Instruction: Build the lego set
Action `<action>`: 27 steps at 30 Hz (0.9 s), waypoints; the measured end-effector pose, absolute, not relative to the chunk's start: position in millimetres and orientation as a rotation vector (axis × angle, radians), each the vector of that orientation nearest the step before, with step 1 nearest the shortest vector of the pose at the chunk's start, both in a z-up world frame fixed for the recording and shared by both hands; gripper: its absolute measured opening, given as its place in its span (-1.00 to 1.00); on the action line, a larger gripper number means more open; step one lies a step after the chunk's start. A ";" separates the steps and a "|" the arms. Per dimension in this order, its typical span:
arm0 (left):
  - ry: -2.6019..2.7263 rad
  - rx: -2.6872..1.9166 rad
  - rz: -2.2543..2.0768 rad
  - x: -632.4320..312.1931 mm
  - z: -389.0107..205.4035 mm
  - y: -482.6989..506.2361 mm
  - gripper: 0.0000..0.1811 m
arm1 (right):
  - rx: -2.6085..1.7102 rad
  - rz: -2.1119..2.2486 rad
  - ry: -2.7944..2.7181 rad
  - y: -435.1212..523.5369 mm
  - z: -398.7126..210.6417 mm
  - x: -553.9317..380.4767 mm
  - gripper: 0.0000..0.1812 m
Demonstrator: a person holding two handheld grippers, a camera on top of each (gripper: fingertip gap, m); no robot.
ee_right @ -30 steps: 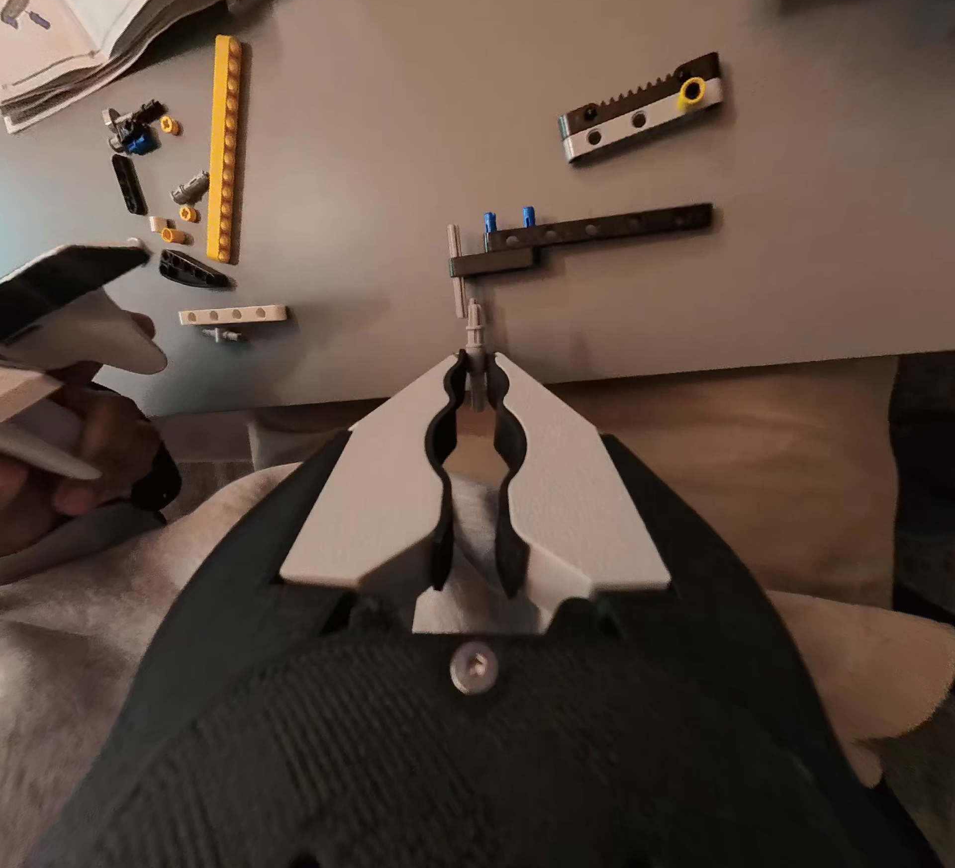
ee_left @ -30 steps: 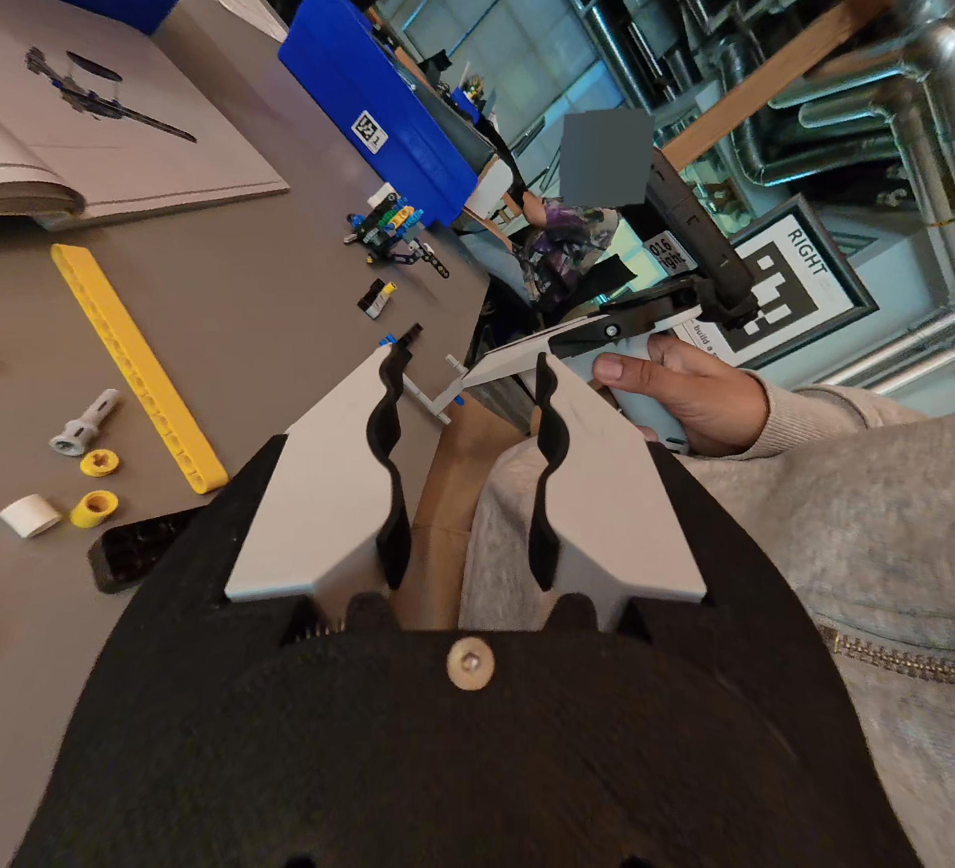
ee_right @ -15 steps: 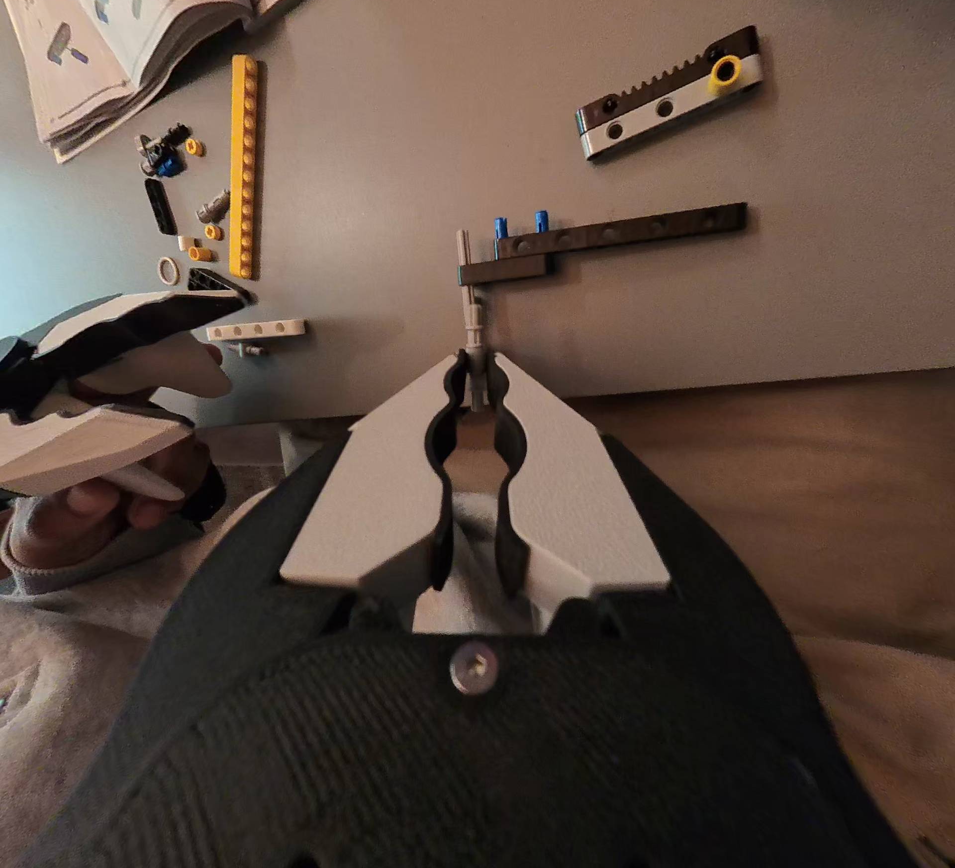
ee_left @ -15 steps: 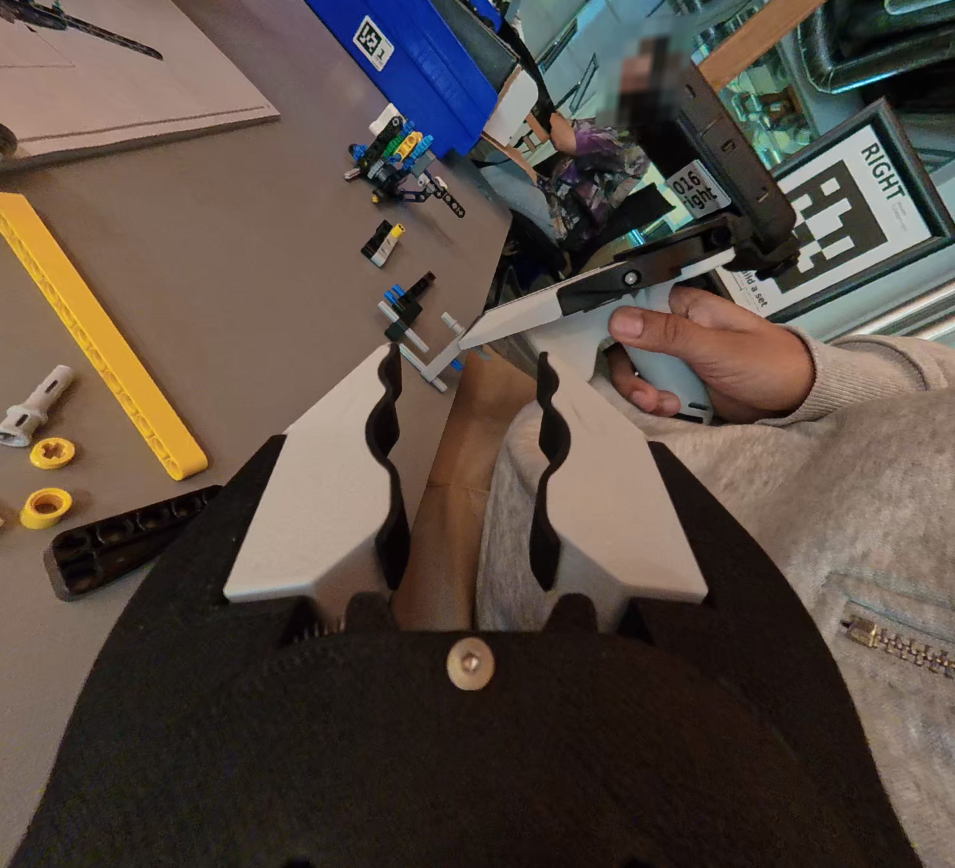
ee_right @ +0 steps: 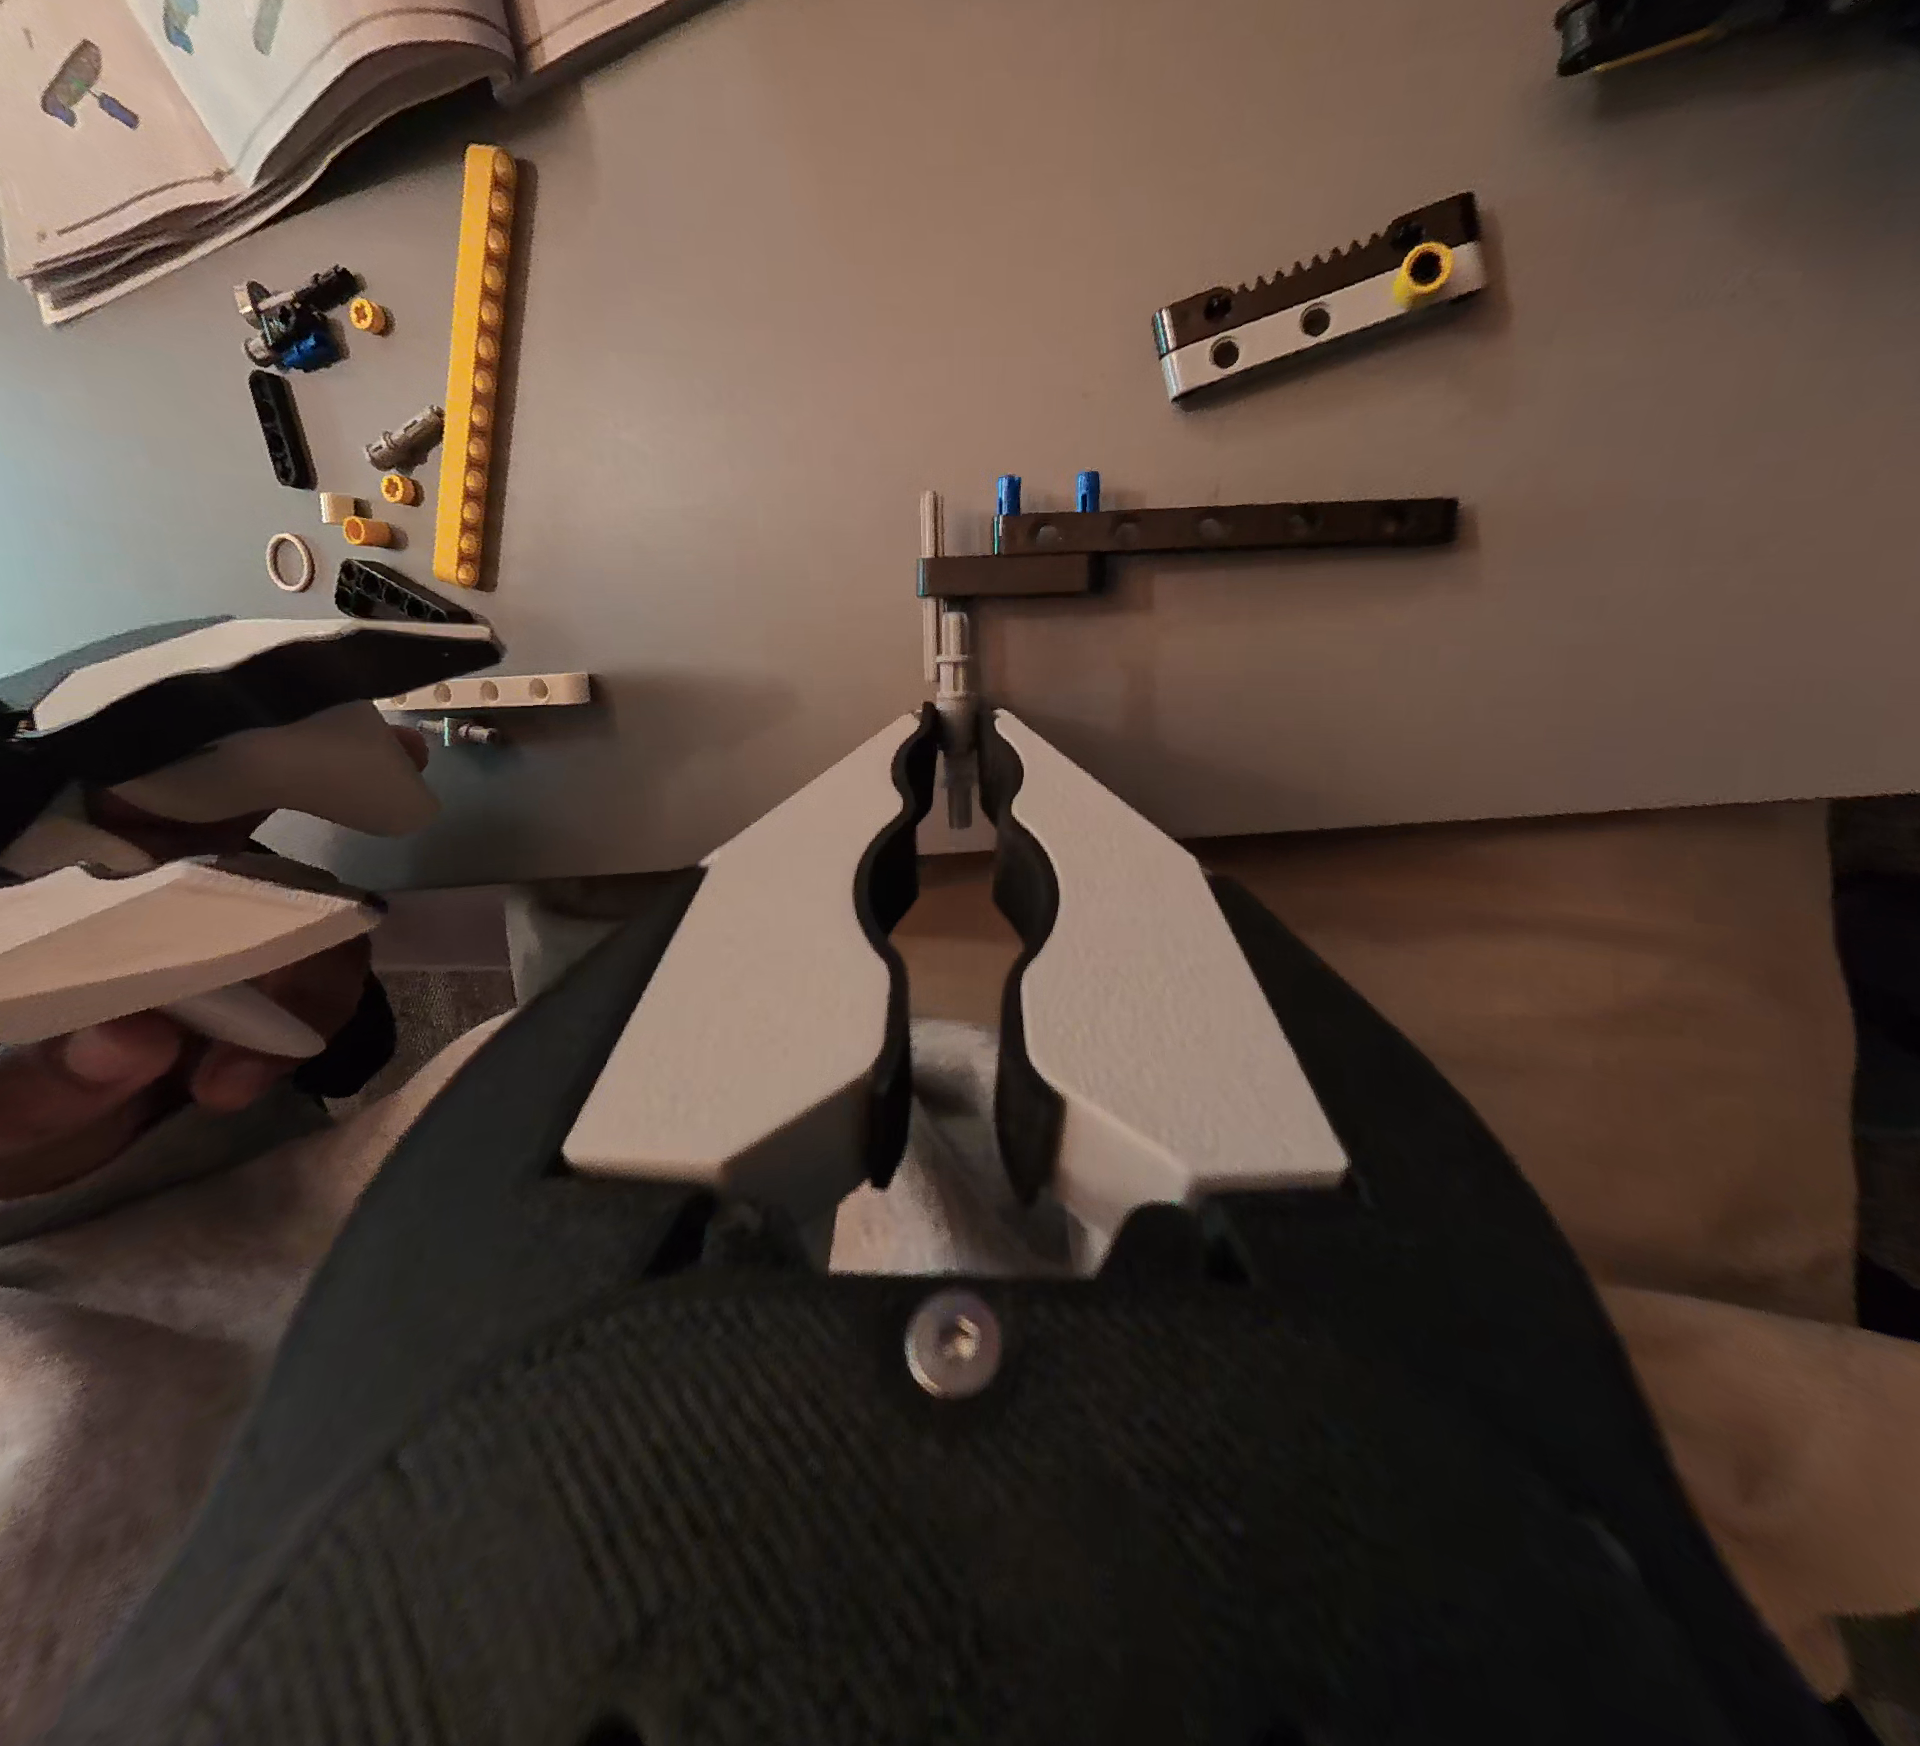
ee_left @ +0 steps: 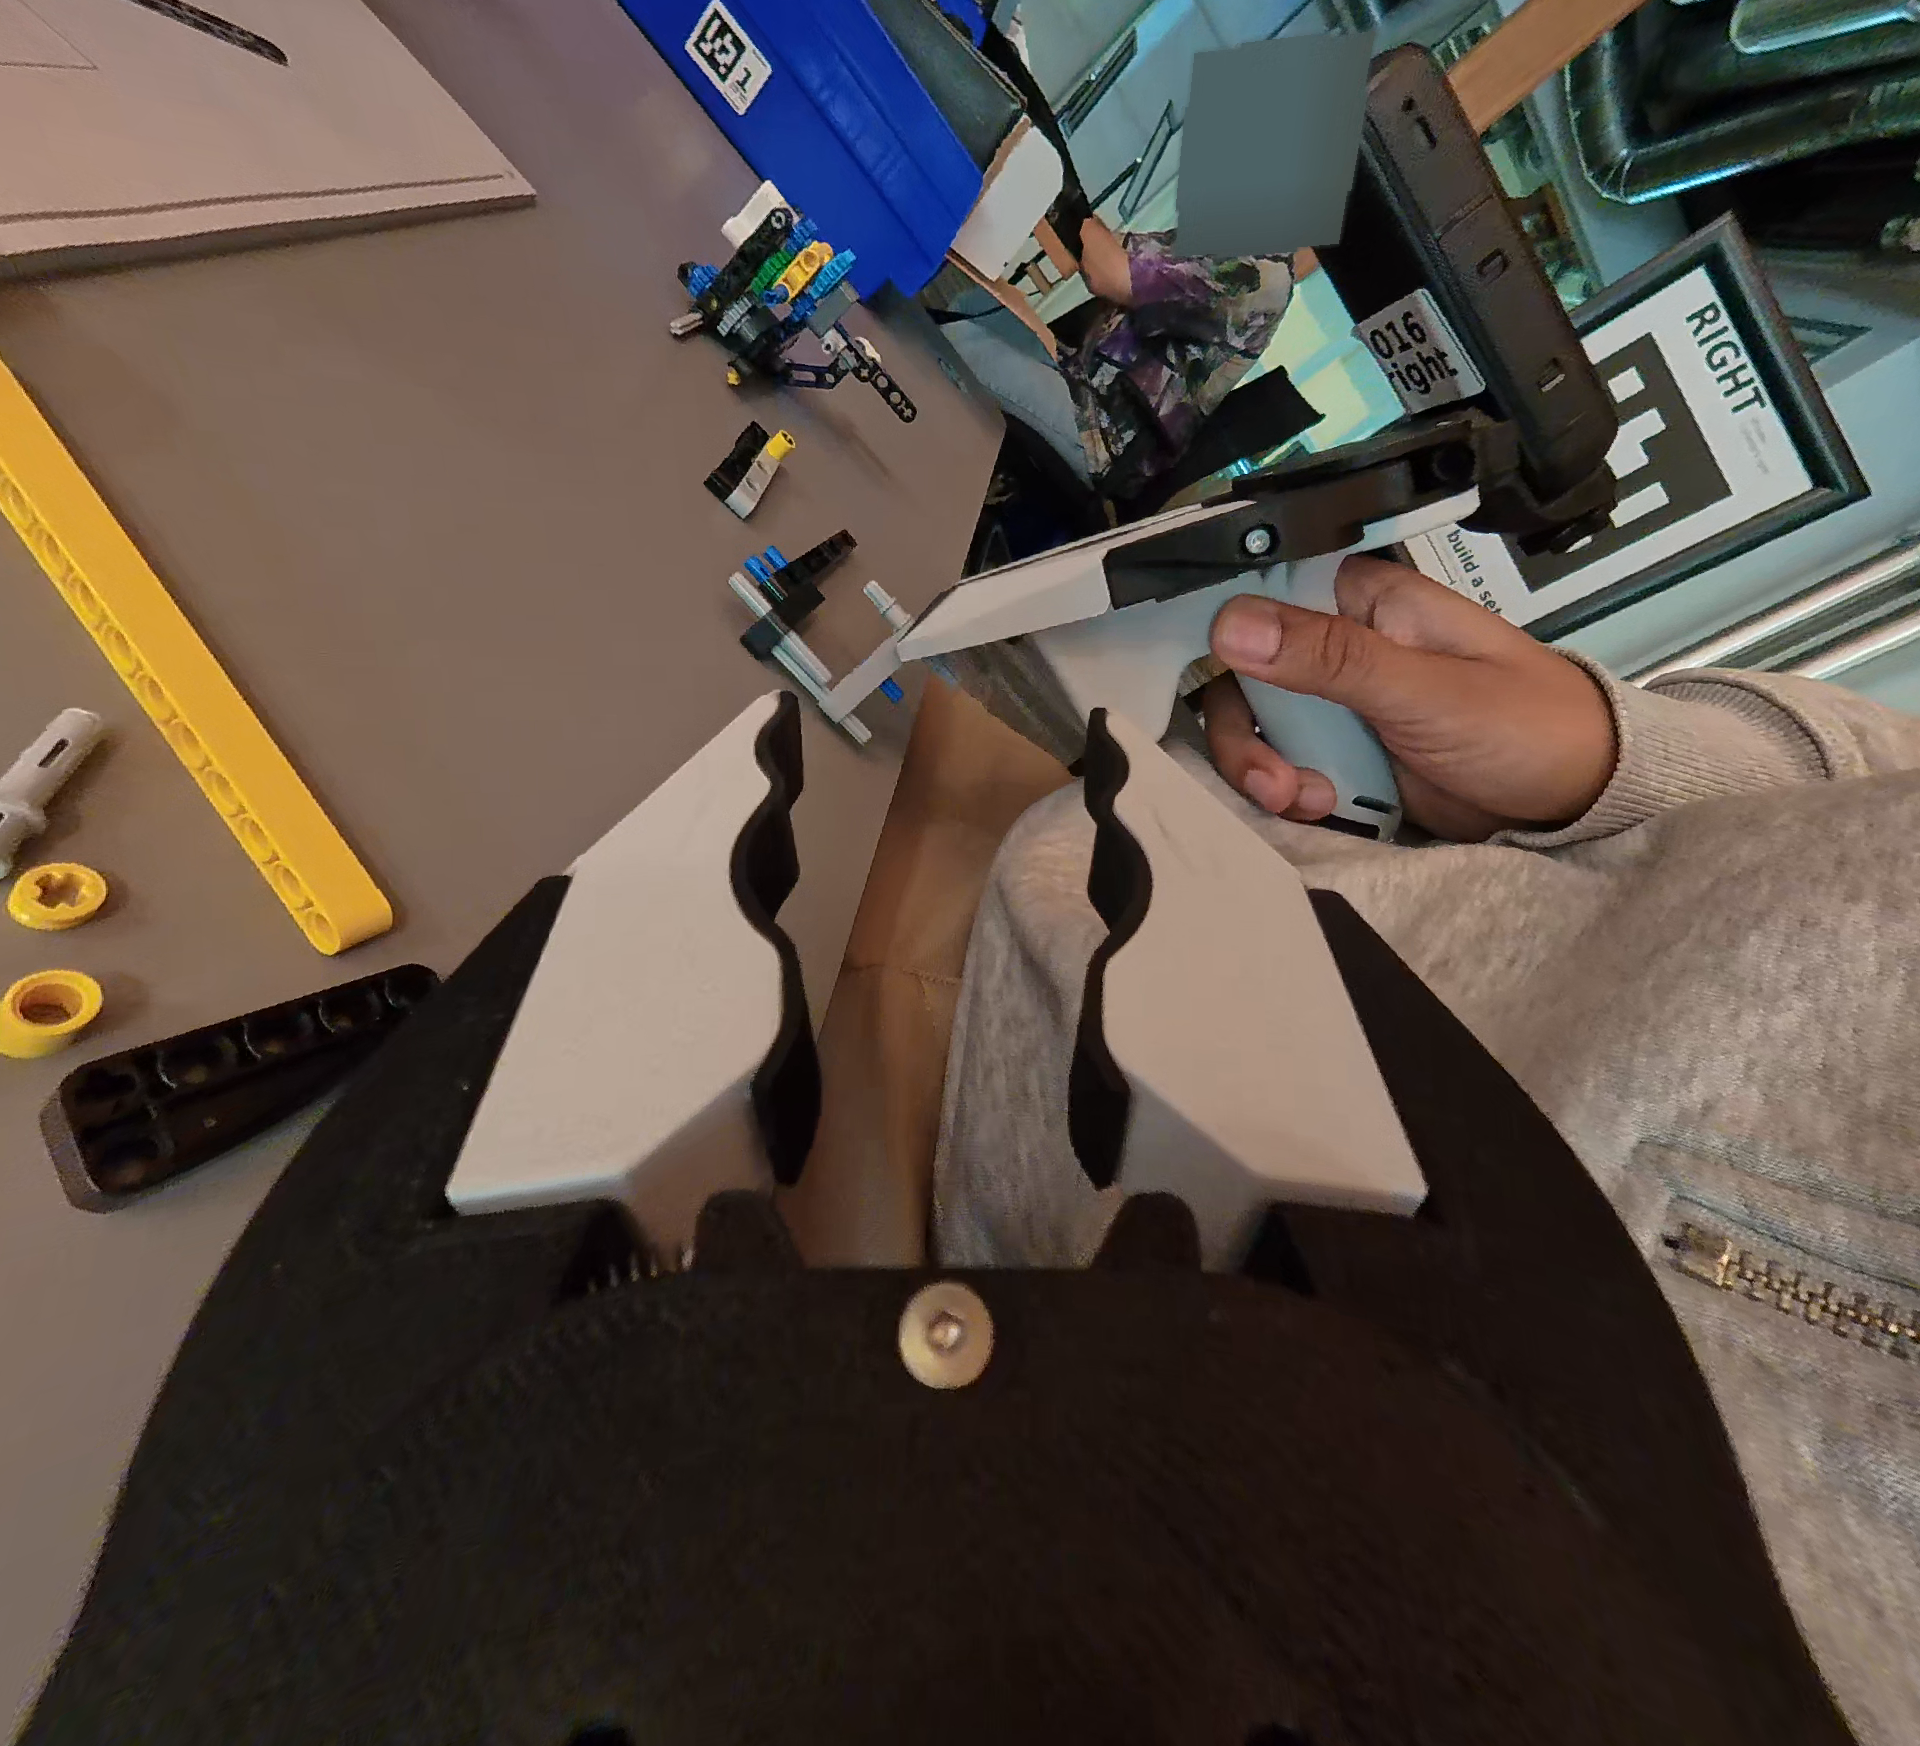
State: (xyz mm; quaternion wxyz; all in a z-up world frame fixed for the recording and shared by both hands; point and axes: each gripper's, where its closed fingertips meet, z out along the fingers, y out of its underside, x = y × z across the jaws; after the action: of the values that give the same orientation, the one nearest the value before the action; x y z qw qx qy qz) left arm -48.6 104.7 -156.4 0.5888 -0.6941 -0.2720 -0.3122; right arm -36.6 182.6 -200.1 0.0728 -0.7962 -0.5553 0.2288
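Across the grey table [ee_right: 1039, 138], seen from above in the right wrist view, lie an open instruction booklet [ee_right: 260, 34] at the far left, a long yellow beam [ee_right: 476, 366] beside it, and a black beam assembly with two blue pins [ee_right: 1195, 538] near the table's front edge. Only this view shows the toothed black-and-white rack piece [ee_right: 1325, 299] face-on and the scatter of small parts [ee_right: 312, 408] left of the yellow beam. The left wrist view alone shows the blue bin [ee_left: 790, 34] at the table's far edge, a multicoloured partial build [ee_left: 774, 294] in front of it, and the hand [ee_left: 1423, 709] gripping the right tool's handle. The right gripper [ee_right: 956, 730] is clenched on a small grey pin [ee_right: 956, 709], held at the fingertips just over the front edge, its tip just beside the black assembly's grey axle [ee_right: 930, 574]; whether they touch cannot be told. The left gripper [ee_left: 940, 730] has its jaws released and holds nothing, hovering off the table's edge above the person's lap.
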 end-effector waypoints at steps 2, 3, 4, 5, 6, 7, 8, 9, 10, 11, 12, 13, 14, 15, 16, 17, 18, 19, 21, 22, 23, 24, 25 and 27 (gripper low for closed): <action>-0.631 -1.620 -0.735 -47.4 -156.8 105.2 -0.43 | -2.394 0.696 -1.667 181.6 -200.1 -37.9 -0.93; -0.628 -1.623 -0.737 -46.8 -157.1 105.5 -0.43 | -2.395 0.699 -1.670 180.8 -200.3 -38.4 -0.93; -0.625 -1.625 -0.738 -46.1 -157.2 105.7 -0.42 | -2.395 0.699 -1.673 180.2 -200.6 -38.8 -0.93; -0.623 -1.627 -0.739 -45.7 -157.3 105.8 -0.42 | -2.395 0.699 -1.672 180.1 -200.8 -39.2 -0.93; -0.621 -1.628 -0.740 -45.4 -157.4 105.9 -0.42 | -2.396 0.702 -1.668 180.2 -201.0 -39.8 -0.93; -0.621 -1.628 -0.742 -45.3 -157.3 105.8 -0.42 | -2.399 0.708 -1.659 180.5 -201.0 -40.6 -0.93; -0.621 -1.627 -0.744 -45.2 -157.3 105.7 -0.42 | -2.405 0.716 -1.649 180.5 -201.3 -41.3 -0.93; -0.621 -1.626 -0.745 -45.2 -157.4 105.6 -0.42 | -2.413 0.719 -1.638 180.8 -202.1 -41.4 -0.93; -0.620 -1.625 -0.746 -45.2 -157.2 105.5 -0.42 | -2.422 0.720 -1.629 180.9 -202.9 -41.3 -0.93; -0.620 -1.624 -0.747 -45.2 -157.1 105.3 -0.42 | -2.429 0.725 -1.620 180.9 -203.2 -41.5 -0.93; -0.620 -1.623 -0.748 -45.3 -157.0 105.3 -0.42 | -2.432 0.729 -1.610 181.2 -203.0 -42.1 -0.93; -0.620 -1.622 -0.750 -45.3 -157.0 105.3 -0.42 | -2.433 0.731 -1.603 181.7 -202.5 -42.7 -0.93; -0.620 -1.622 -0.752 -45.1 -157.1 105.3 -0.42 | -2.431 0.733 -1.596 182.3 -201.7 -43.6 -0.93; -0.620 -1.623 -0.755 -44.8 -157.3 105.4 -0.42 | -2.427 0.735 -1.592 182.8 -200.9 -44.4 -0.93; -0.620 -1.624 -0.757 -44.5 -157.6 105.4 -0.42 | -2.423 0.737 -1.592 182.8 -200.4 -45.1 -0.93; -0.619 -1.625 -0.759 -44.0 -157.7 105.5 -0.42 | -2.421 0.739 -1.590 182.9 -200.0 -45.8 -0.93; -0.618 -1.627 -0.760 -43.7 -157.8 105.5 -0.42 | -2.419 0.742 -1.586 183.1 -199.7 -46.6 -0.93; -0.617 -1.628 -0.759 -43.4 -157.8 105.5 -0.42 | -2.420 0.749 -1.580 183.2 -199.5 -47.7 -0.93; -0.618 -1.629 -0.758 -43.6 -157.9 105.2 -0.42 | -2.430 0.755 -1.569 183.5 -200.1 -49.1 -0.93; -0.619 -1.628 -0.758 -43.9 -157.9 105.1 -0.42 | -2.433 0.755 -1.568 183.7 -200.6 -49.4 -0.93; -0.620 -1.628 -0.757 -44.2 -158.0 105.0 -0.42 | -2.437 0.750 -1.569 183.8 -200.8 -49.4 -0.93; -0.622 -1.627 -0.756 -44.6 -158.1 104.9 -0.42 | -2.437 0.745 -1.571 184.0 -200.8 -49.5 -0.93; -0.623 -1.626 -0.756 -44.7 -158.1 104.9 -0.42 | -2.436 0.738 -1.574 184.3 -200.7 -49.5 -0.93; -0.623 -1.629 -0.758 -44.5 -158.7 105.2 -0.42 | -2.437 0.723 -1.578 185.1 -200.0 -49.6 -0.93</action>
State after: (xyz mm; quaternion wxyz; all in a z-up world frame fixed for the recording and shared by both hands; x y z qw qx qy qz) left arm -44.5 105.2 -158.7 0.5811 -0.6972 -0.2666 -0.3243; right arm -49.6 185.1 -200.0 0.0750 -0.8123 -0.5259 0.2409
